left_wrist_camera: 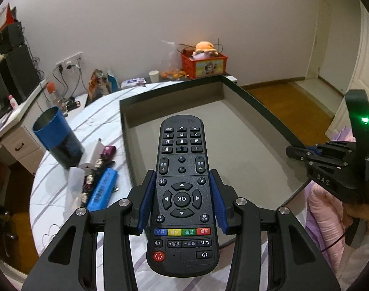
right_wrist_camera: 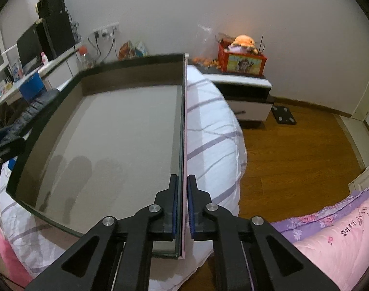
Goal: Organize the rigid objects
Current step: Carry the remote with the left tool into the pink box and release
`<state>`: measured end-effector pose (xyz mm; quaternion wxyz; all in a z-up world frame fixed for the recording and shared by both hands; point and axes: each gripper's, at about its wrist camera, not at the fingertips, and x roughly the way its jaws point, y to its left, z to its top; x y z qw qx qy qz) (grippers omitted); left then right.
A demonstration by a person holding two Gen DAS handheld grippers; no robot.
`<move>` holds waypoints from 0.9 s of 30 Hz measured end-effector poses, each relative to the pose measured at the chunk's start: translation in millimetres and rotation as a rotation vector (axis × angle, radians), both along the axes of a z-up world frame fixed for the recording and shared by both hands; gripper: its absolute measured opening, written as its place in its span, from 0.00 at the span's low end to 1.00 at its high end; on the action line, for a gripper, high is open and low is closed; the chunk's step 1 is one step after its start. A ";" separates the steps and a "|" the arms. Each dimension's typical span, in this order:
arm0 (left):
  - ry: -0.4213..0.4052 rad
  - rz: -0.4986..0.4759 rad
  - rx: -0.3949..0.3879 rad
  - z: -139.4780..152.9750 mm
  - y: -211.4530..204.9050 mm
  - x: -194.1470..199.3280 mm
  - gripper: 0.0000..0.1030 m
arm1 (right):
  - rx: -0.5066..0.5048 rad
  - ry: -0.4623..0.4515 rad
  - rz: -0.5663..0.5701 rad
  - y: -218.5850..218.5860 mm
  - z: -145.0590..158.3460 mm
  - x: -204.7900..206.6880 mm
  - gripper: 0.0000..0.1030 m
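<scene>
A black remote control (left_wrist_camera: 182, 160) lies lengthwise between the blue pads of my left gripper (left_wrist_camera: 182, 172), which is shut on its sides. The remote hangs over the near edge of a shallow grey tray (left_wrist_camera: 235, 131) with a dark rim, resting on a white quilt with purple stripes. My right gripper (right_wrist_camera: 182, 178) is shut on the tray's thin right wall (right_wrist_camera: 184, 111), one pad on each side. It also shows at the right of the left wrist view, the right gripper (left_wrist_camera: 291, 151) at the rim. The tray floor (right_wrist_camera: 116, 133) is bare. The remote (right_wrist_camera: 31, 111) shows blurred at the left.
Left of the tray on the quilt (left_wrist_camera: 63, 208) stand a blue tin (left_wrist_camera: 56, 133), a blue box (left_wrist_camera: 103, 189), a purple item (left_wrist_camera: 109, 151) and a white bottle (left_wrist_camera: 74, 184). A nightstand holds a red box (right_wrist_camera: 242, 60). Wooden floor (right_wrist_camera: 293, 157) lies right; a pink quilt (right_wrist_camera: 341, 237) is near.
</scene>
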<state>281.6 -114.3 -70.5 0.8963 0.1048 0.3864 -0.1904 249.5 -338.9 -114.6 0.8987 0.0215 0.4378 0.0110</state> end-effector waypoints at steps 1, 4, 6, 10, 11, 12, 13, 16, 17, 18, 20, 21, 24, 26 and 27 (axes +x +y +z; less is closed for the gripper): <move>0.007 0.001 0.001 -1.9 -2.4 2.0 0.43 | -0.003 0.002 0.001 0.8 -0.6 -0.6 0.06; 0.026 0.002 0.005 -7.0 -9.5 5.9 0.43 | -0.002 -0.011 -0.010 1.7 -0.7 -3.1 0.05; 0.035 -0.003 0.005 -10.1 -11.9 8.3 0.43 | -0.002 -0.022 -0.021 2.8 0.1 -4.9 0.05; 0.061 -0.011 0.002 -17.5 -20.8 15.2 0.43 | -0.001 -0.025 -0.019 2.3 -0.2 -5.0 0.05; 0.064 -0.013 0.004 -18.7 -23.2 15.8 0.43 | -0.006 -0.022 -0.015 2.6 -0.4 -4.3 0.05; 0.070 -0.016 0.006 -19.9 -24.6 17.6 0.43 | -0.007 -0.022 -0.013 2.4 -0.3 -3.8 0.05; 0.077 -0.018 0.007 -21.9 -26.9 19.8 0.43 | -0.006 -0.022 -0.013 1.9 -0.4 -3.7 0.05; 0.081 -0.018 0.019 -24.8 -32.4 23.4 0.43 | -0.004 -0.017 -0.009 2.3 -0.8 -3.3 0.05; 0.086 -0.019 0.019 -26.2 -33.7 24.5 0.43 | -0.008 -0.015 -0.006 2.8 -0.9 -3.1 0.05; 0.090 -0.020 0.022 -27.5 -34.3 25.6 0.43 | -0.010 -0.016 -0.006 3.0 -1.0 -2.9 0.05; 0.103 -0.012 0.037 -32.5 -37.5 30.5 0.43 | -0.008 -0.014 -0.006 2.9 -1.3 -2.7 0.05; 0.107 -0.013 0.040 -33.8 -37.9 30.8 0.43 | -0.007 -0.013 -0.005 2.9 -1.1 -2.9 0.05; 0.129 -0.013 0.055 -40.5 -41.7 32.3 0.43 | -0.007 -0.010 -0.004 2.8 -1.3 -2.5 0.05; 0.143 -0.019 0.062 -44.5 -44.3 31.6 0.43 | -0.006 -0.007 -0.003 2.6 -1.5 -2.1 0.05; 0.152 -0.020 0.066 -45.9 -44.9 31.3 0.43 | -0.006 -0.006 -0.001 2.6 -1.6 -1.9 0.06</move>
